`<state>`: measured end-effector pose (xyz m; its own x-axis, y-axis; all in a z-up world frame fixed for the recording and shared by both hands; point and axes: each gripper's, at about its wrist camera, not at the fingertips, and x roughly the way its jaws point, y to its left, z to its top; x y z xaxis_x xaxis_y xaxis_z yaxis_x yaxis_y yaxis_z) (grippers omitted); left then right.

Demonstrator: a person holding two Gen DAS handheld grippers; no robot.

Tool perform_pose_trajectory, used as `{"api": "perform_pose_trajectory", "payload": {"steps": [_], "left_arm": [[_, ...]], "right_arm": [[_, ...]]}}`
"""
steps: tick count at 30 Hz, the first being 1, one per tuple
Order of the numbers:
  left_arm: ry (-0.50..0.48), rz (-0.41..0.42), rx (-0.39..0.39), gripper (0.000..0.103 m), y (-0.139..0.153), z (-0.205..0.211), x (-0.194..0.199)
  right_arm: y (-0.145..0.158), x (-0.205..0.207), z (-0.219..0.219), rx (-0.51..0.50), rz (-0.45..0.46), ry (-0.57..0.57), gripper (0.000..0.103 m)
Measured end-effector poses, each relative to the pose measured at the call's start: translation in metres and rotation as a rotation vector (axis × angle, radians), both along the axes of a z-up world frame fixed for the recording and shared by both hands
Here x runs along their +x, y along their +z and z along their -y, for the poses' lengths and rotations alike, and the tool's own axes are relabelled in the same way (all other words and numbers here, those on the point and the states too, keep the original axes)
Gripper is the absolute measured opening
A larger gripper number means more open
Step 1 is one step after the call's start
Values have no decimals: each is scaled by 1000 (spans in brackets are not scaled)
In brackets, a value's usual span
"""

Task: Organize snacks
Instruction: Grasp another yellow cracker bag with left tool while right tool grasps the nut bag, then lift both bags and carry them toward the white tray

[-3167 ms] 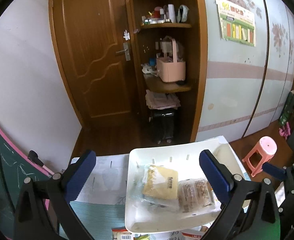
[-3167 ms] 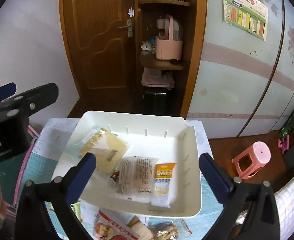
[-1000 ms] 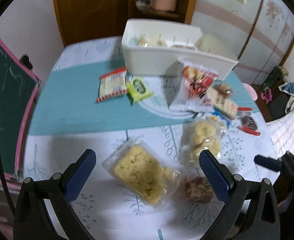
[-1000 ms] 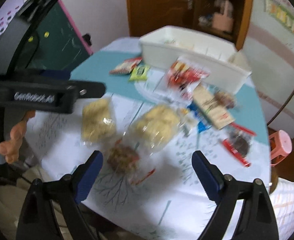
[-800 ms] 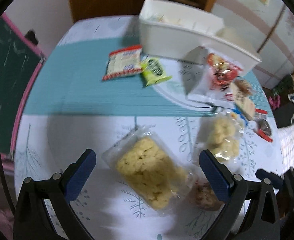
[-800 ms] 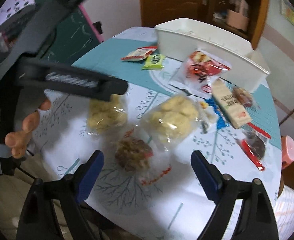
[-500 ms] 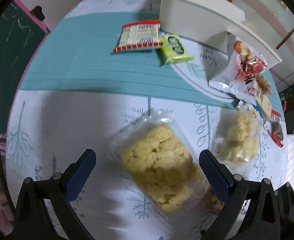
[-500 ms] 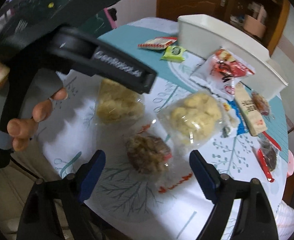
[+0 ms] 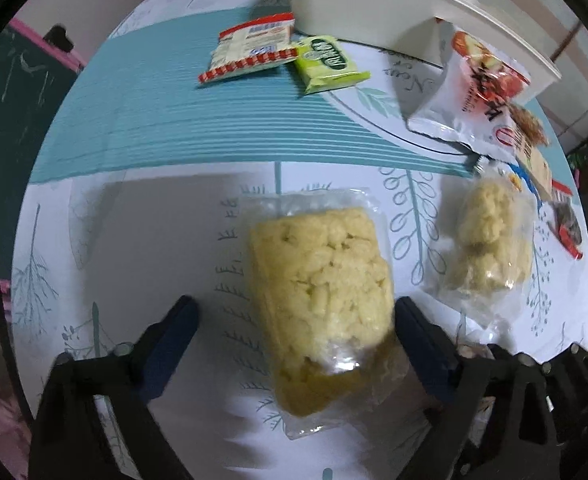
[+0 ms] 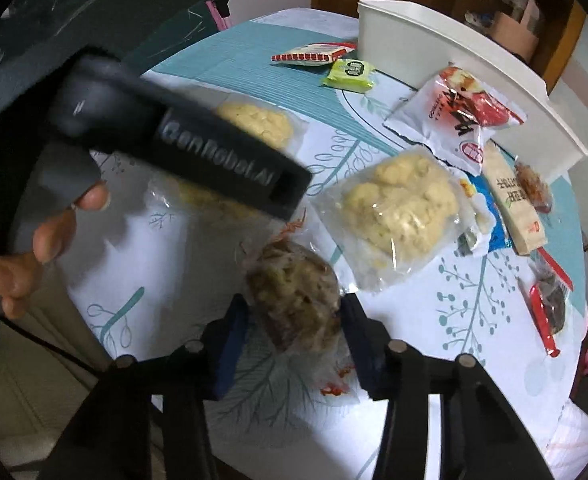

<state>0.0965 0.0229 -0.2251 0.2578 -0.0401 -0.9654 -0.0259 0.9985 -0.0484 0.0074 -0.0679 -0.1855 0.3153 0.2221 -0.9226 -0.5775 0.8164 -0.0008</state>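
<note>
Descent from the far white bin (image 10: pixel 446 40) is complete. Left gripper (image 9: pixel 294 344) is closing round the yellow cake pack (image 9: pixel 322 280), left pad not yet touching; right gripper (image 10: pixel 294 332) is closing round the brown cake pack (image 10: pixel 294 292). Both pickups are judged imminent.

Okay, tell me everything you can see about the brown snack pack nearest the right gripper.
The brown snack pack is a clear, crinkly plastic wrapper around a lumpy, dark brown clustered cake, with red printing on the wrapper. It lies flat on the tablecloth near the table's edge, beside a bigger pack of pale yellow puffs. It sits between the blue pads of the right hand-held gripper, whose jaws are closing around it. Whether the pads already press it is unclear.
</note>
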Motion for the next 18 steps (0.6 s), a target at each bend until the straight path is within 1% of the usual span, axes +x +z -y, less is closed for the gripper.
{"api": "perform_pose_trajectory", "payload": {"steps": [1,2,3,4,7,12,18], "left_arm": [[-19,11,2,83,3,5,-1],[-39,24,6,69,5,10,-3],[-63,40,17,58,8,16,-5],[-80,45,28,56,9,20,-6],[-109,67,63,54,12,29,-10],[-121,75,72,53,17,36,-16],[-124,108,95,53,28,43,-30]], "right_arm": [[0,-1,0,1,0,-1,47],[0,1,0,-1,1,-1,47],[0,2,-1,-3,2,-1,47],[0,3,0,-5,3,-1,47],[0,2,0,-2,1,-5,47],[-1,4,3,16,-13,-19,46],[4,10,18,79,-51,-84,45]]}}
